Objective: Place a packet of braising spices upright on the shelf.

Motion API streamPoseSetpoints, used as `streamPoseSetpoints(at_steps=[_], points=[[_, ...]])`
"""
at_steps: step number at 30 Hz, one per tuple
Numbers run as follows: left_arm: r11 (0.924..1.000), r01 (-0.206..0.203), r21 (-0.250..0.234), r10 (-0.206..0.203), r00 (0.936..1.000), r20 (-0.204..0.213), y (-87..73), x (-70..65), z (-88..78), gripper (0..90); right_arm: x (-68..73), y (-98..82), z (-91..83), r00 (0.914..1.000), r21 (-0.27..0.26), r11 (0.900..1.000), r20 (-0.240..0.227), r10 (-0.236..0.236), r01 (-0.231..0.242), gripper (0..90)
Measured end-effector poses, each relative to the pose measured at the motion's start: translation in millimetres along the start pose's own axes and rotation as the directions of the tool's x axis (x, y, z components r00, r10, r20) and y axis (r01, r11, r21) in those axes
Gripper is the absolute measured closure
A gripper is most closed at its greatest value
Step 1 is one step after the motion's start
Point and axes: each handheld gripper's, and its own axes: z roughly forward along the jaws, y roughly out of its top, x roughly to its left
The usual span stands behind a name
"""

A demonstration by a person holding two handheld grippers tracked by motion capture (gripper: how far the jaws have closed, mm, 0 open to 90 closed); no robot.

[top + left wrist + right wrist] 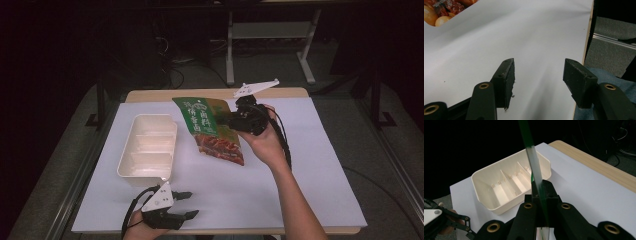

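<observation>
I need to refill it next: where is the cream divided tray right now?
In the high view the cream tray sits on the white table cover, left of centre, beside the green packet held by the right gripper.

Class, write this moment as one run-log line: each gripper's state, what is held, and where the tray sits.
right gripper: shut on green food pouch, lifted | left gripper: open, near table edge | white divided tray: on table, left of pouch

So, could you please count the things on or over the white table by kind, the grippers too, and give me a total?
Green food pouch: 1, held in the right gripper
Cream divided tray: 1
Grippers: 2, left gripper and right gripper
Total: 4
</observation>
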Motion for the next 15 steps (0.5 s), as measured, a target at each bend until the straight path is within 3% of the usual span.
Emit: streamPoseSetpoints(at_steps=[7, 10, 15], points=[[1.0, -0.004, 0.002, 0.004, 1.0, -0.008, -4.1, 0.9, -3.8, 41.5, 3.0, 7.9, 5.8, 1.0, -0.022, 1.0, -0.007, -0.001, 0.001, 89.3], [0.9999, 0.013, -0.006, -0.013, 0.9999, -0.01, -5.8, 0.7, -5.4, 41.0, 4.3, 11.0, 8.3, 1.0, -0.027, 1.0, -0.008, 0.0, 0.0, 89.3], [1.0, -0.001, -0.001, 0.001, 0.9998, -0.019, -8.1, 2.0, -8.6, 40.0, 7.0, 19.8, 14.8, 0.9999, -0.039, 0.999, -0.006, -0.015, 0.015, 89.3]])
